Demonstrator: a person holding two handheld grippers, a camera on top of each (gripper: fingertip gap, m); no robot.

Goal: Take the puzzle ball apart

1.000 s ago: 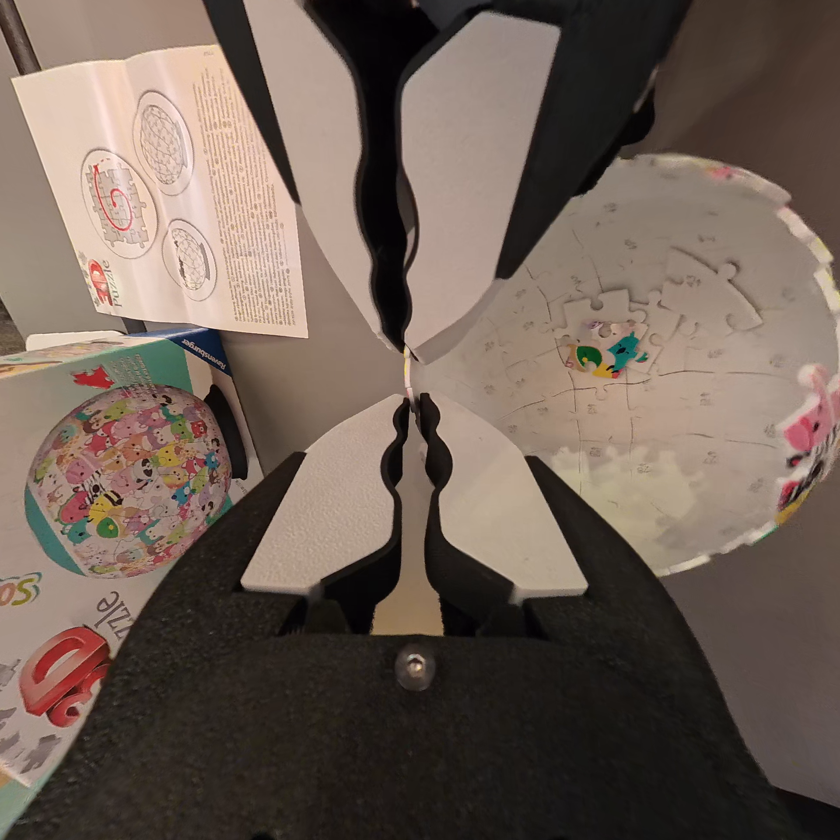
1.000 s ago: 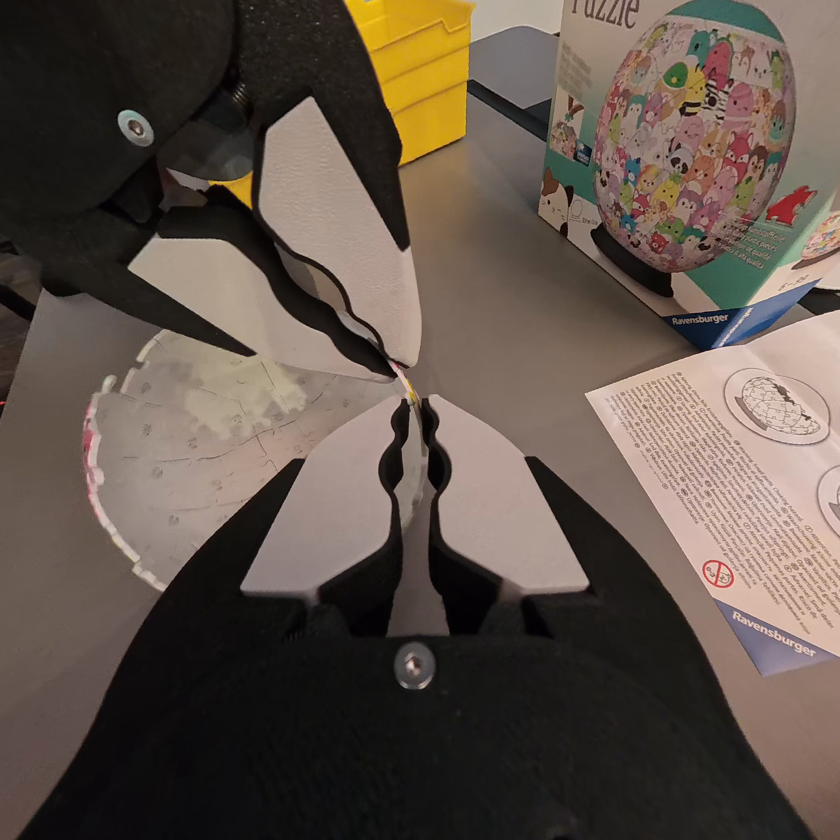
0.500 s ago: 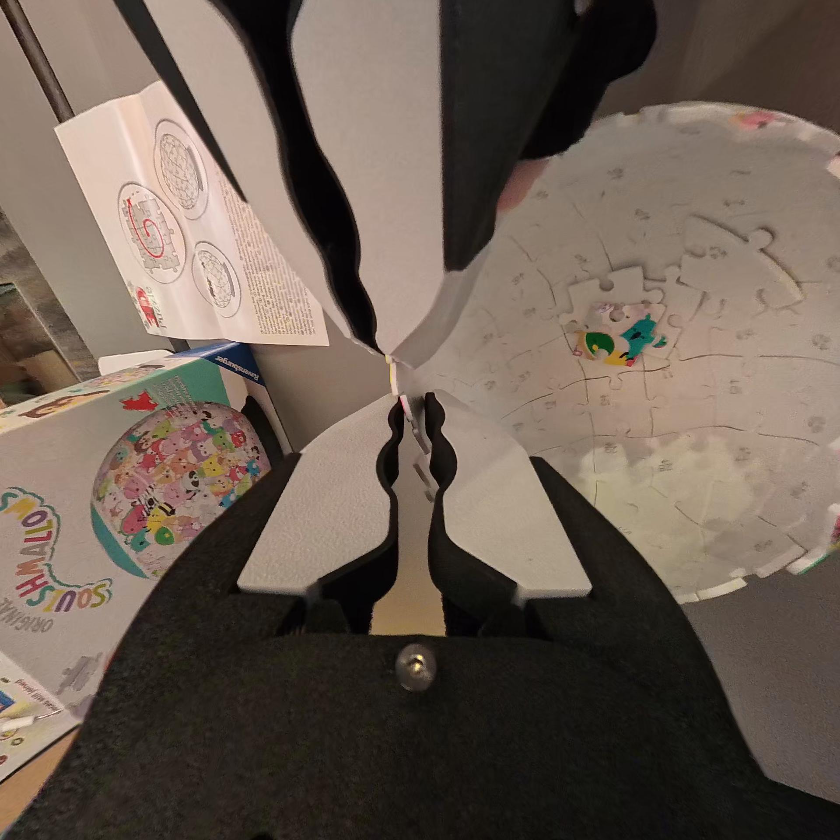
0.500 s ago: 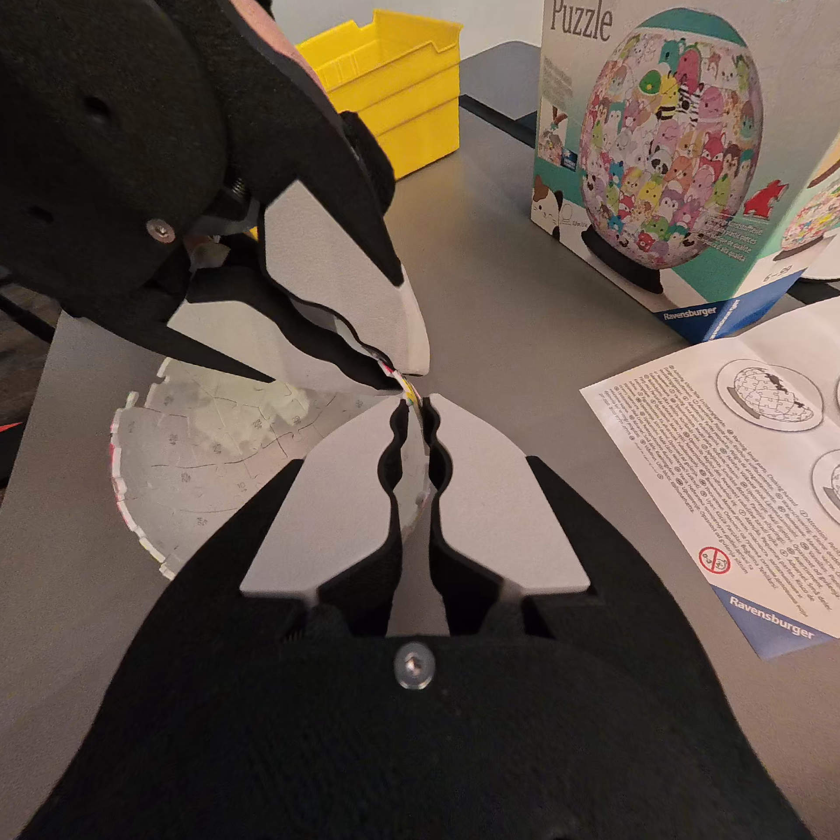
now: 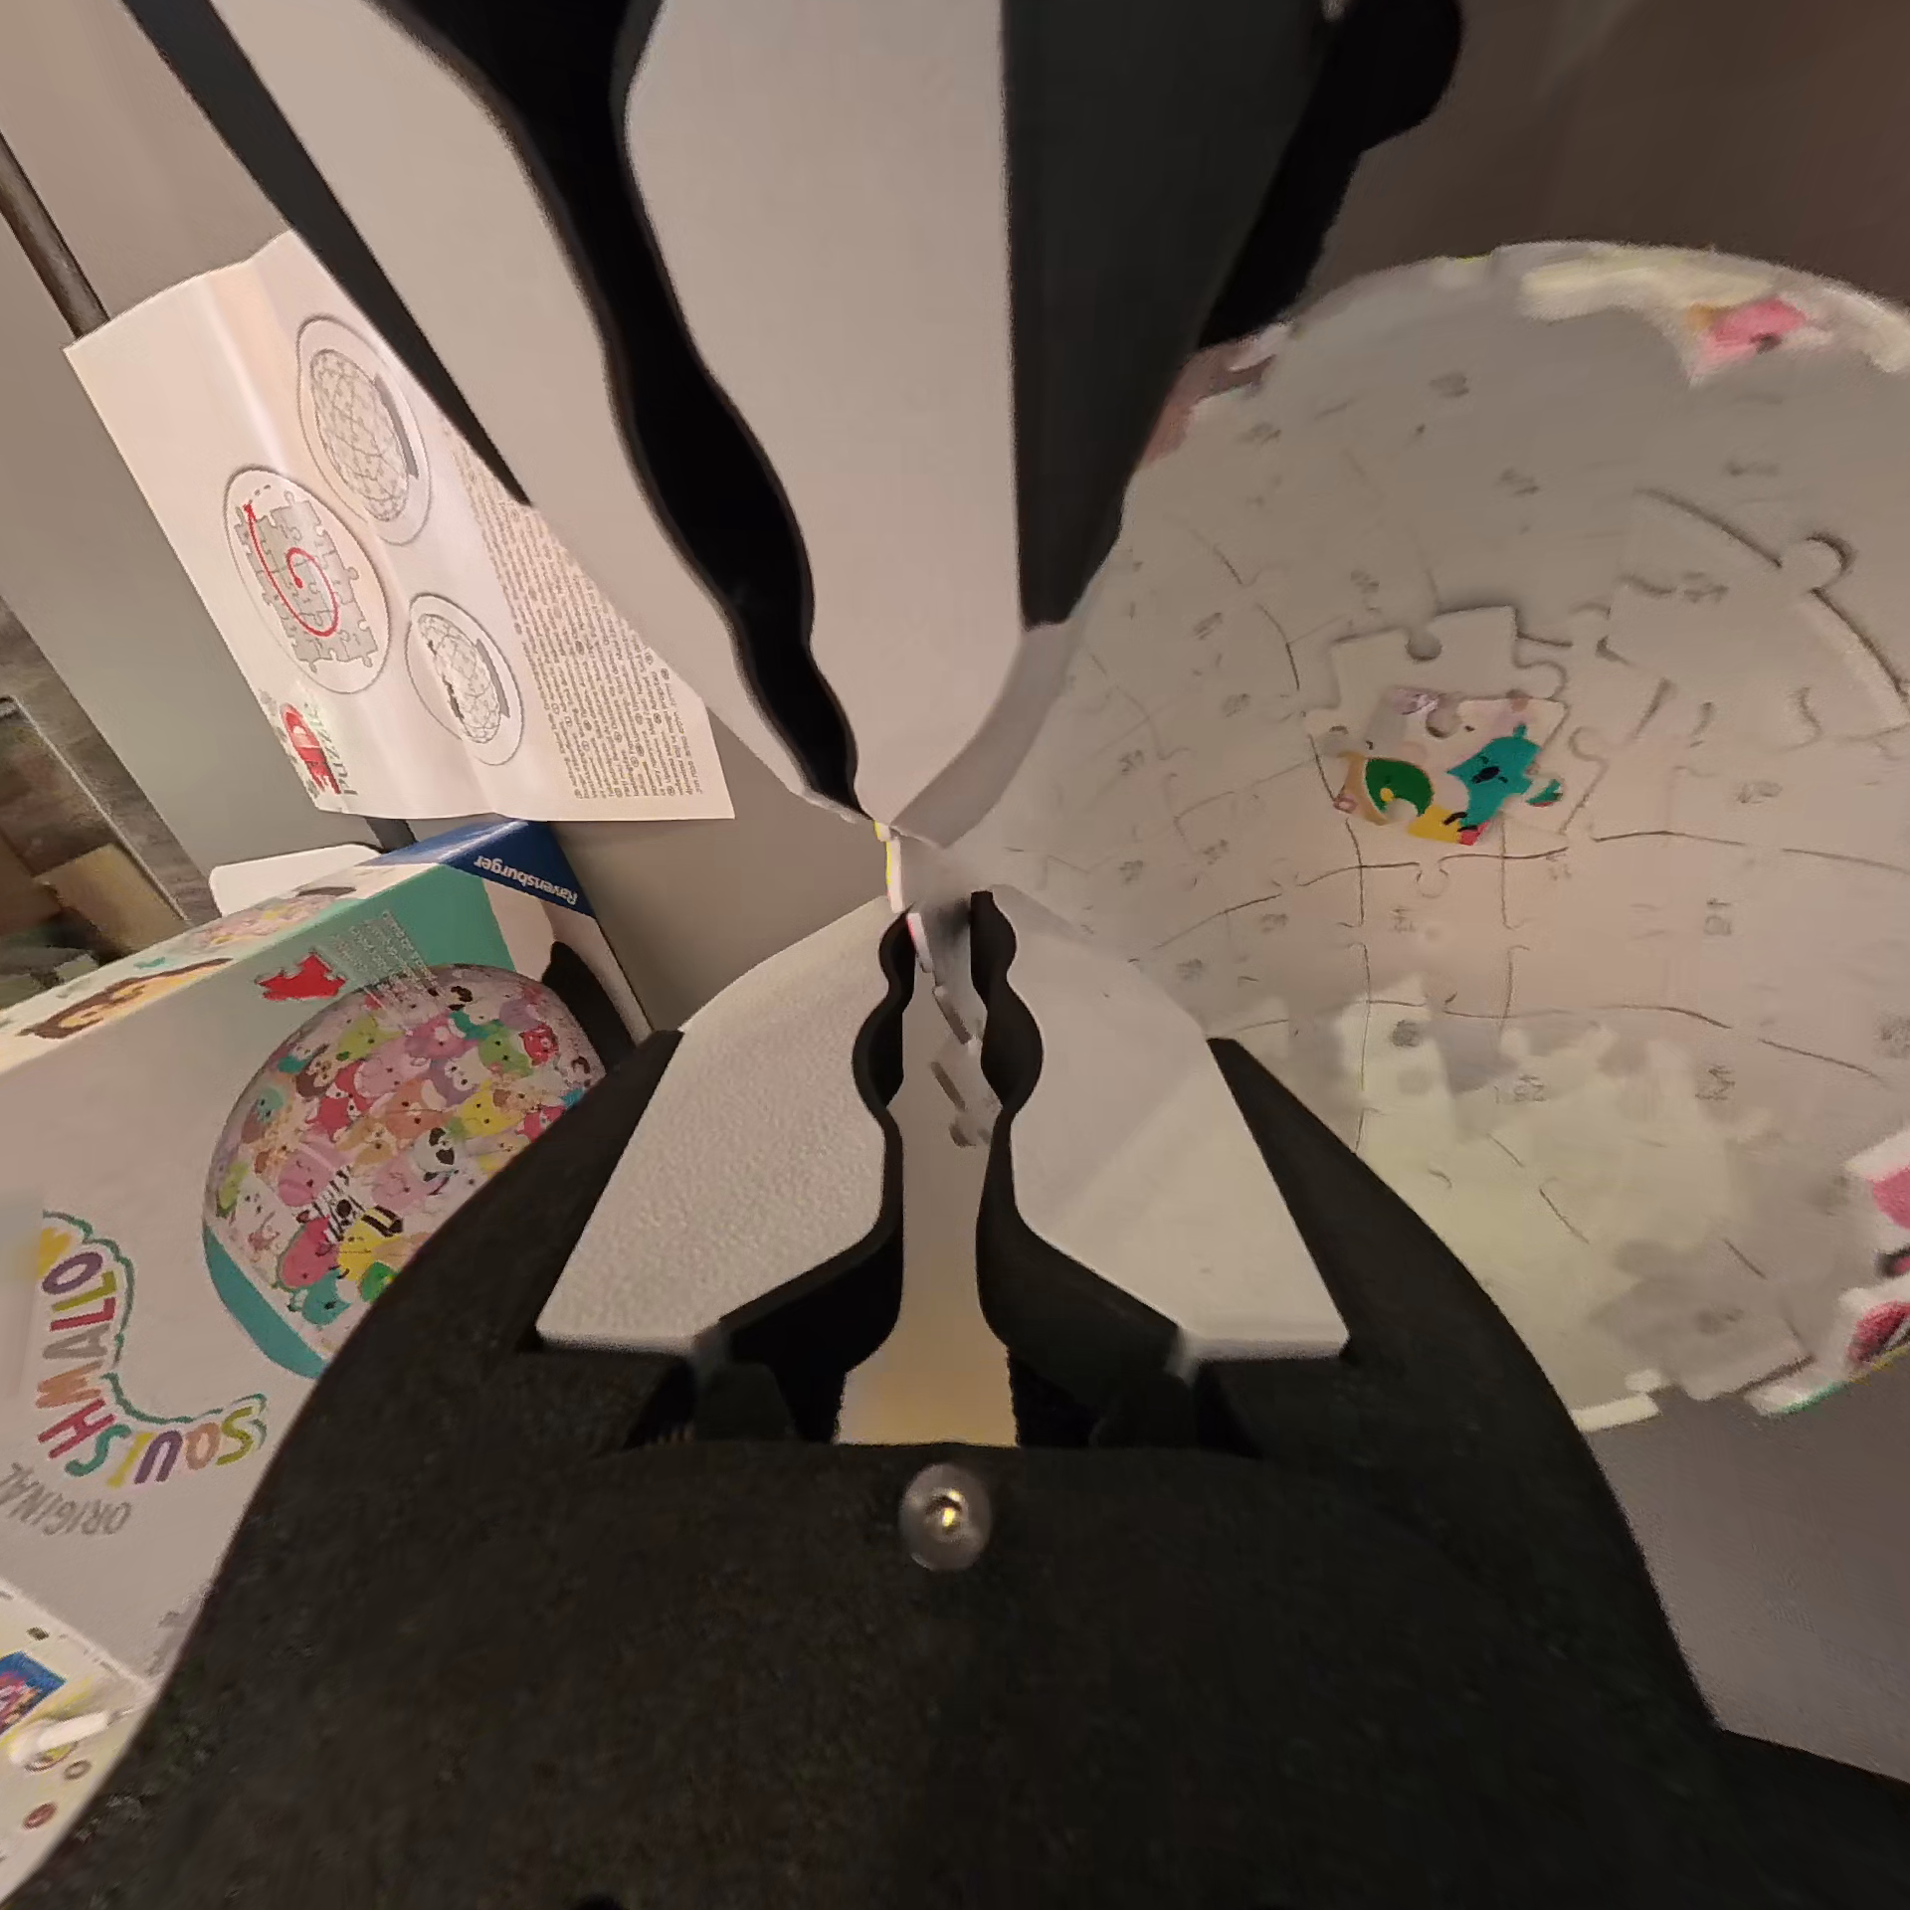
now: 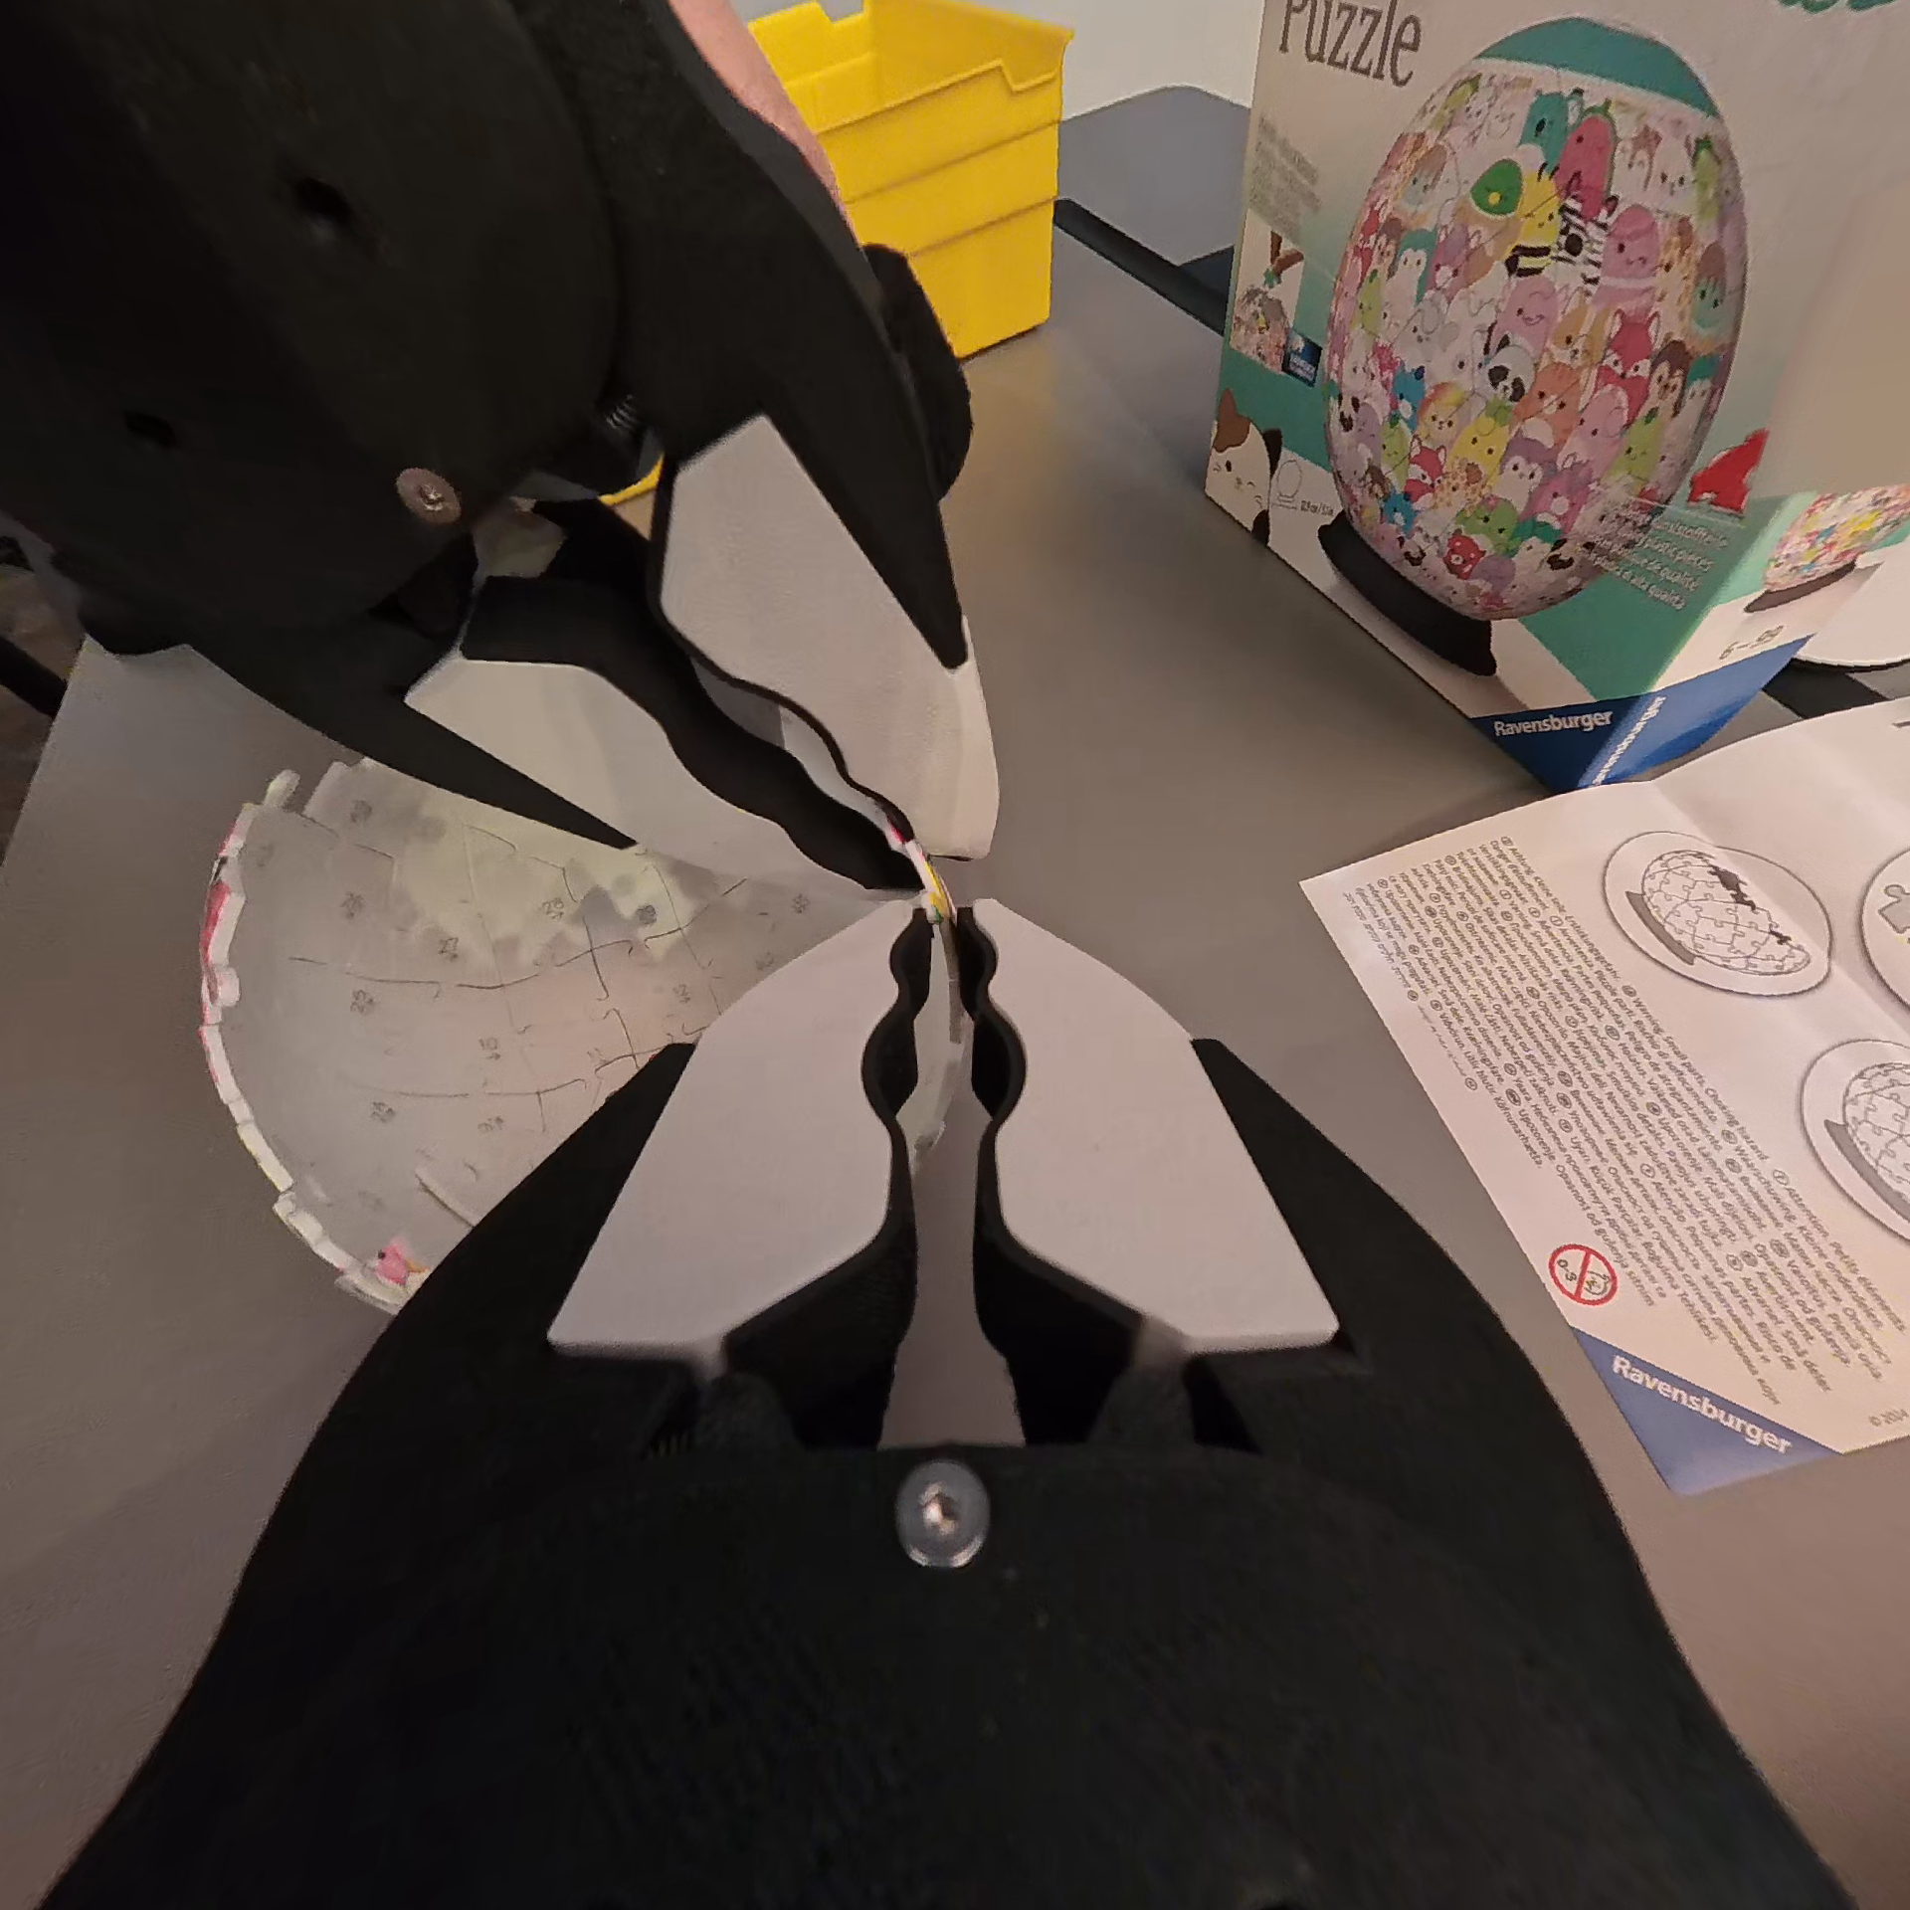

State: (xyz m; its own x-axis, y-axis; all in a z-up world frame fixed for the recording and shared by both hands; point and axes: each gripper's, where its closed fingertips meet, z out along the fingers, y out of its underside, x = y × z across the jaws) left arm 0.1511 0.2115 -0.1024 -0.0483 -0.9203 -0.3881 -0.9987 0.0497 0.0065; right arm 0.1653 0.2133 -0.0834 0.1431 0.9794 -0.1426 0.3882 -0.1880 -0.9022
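The left gripper [image 5: 941, 910] and right gripper [image 6: 943, 915] meet tip to tip, each pinched nearly closed on the rim of the half-open white puzzle ball shell [image 6: 434, 1013], whose coloured outside is mostly hidden. Each gripper's fingers cover the rim between them. The grey counter [image 6: 1189, 579] lies beyond.

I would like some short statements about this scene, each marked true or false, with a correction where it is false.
1. Both the left gripper and the right gripper pinch the rim of the puzzle ball. True.
2. The ball is a complete sphere. False: it is an open half shell.
3. A loose piece lies coloured side up inside the shell. True.
4. The yellow bin holds the leaflet. False: the leaflet lies on the table.
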